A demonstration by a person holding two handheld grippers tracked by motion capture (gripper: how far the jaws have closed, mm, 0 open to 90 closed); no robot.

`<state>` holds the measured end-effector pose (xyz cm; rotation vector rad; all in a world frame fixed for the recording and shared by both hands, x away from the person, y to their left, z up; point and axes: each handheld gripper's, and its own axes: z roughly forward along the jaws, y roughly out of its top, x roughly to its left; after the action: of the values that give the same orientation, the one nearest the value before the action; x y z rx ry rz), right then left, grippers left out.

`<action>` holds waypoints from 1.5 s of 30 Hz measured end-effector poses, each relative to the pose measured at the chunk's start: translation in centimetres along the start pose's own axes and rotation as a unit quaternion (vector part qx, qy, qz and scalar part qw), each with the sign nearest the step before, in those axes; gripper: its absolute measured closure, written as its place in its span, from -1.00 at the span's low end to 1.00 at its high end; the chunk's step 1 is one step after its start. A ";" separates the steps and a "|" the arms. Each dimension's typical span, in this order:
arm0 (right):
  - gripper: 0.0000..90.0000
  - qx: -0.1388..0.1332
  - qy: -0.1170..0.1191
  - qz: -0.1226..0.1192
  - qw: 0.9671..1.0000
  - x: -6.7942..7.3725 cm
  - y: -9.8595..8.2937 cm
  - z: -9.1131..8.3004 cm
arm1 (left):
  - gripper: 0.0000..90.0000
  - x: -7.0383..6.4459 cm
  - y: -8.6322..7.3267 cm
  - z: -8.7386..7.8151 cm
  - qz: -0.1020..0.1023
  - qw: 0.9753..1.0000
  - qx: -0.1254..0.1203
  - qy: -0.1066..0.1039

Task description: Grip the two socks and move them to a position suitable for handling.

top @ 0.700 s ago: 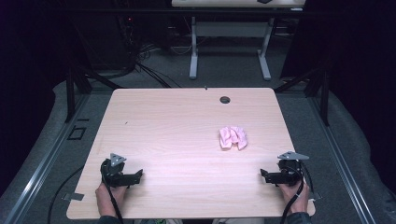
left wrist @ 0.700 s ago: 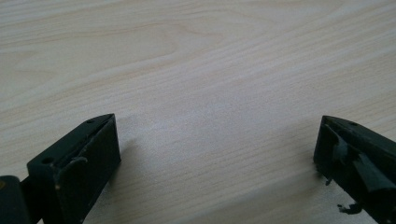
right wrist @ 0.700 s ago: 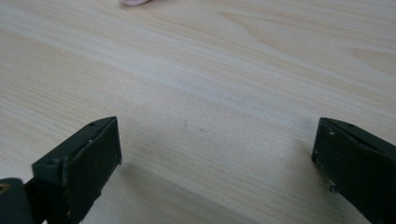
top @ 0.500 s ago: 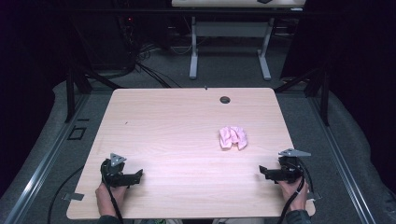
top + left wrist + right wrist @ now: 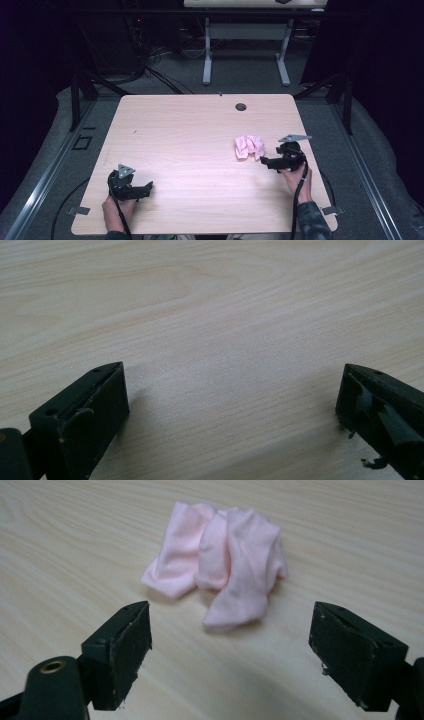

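Observation:
A crumpled pink cloth [image 5: 248,146] lies on the right half of the light wooden table [image 5: 190,135]. My right gripper [image 5: 265,161] is just right of it, jaws wide open and pointing at it. In the right gripper view the pink cloth [image 5: 225,562] lies a short way ahead of the right gripper [image 5: 230,645], untouched. Near the front left corner my left gripper [image 5: 147,188] rests low over the table. In the left gripper view the left gripper [image 5: 232,405] is open over bare wood.
A small dark cable hole [image 5: 241,107] sits near the table's far edge. Beyond the table stands another desk's white frame [image 5: 245,55] on grey carpet, with cables [image 5: 150,75] on the floor. Dark metal rails [image 5: 40,165] run along both sides.
My right gripper has moved forward and left, from the front right corner up beside the pink cloth. The left gripper has stayed in place.

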<state>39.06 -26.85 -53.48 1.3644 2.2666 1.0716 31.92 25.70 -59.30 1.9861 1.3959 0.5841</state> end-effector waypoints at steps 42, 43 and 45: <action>0.74 -0.002 0.010 0.020 1.000 -0.4 3.2 2.0 | -0.99 0.0 0.0 0.0 0.001 1.000 0.000 0.000; 0.73 -0.004 0.015 0.018 1.000 -0.2 3.2 1.5 | -0.99 0.0 0.0 0.0 0.001 1.000 0.000 0.000; 0.73 -0.006 0.018 0.017 1.000 0.0 3.2 1.2 | -0.99 0.0 0.0 0.0 0.001 1.000 0.000 0.000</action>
<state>41.80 -25.42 -52.03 1.3952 2.2663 1.1288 31.90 25.73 -59.29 1.9865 1.3945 0.5851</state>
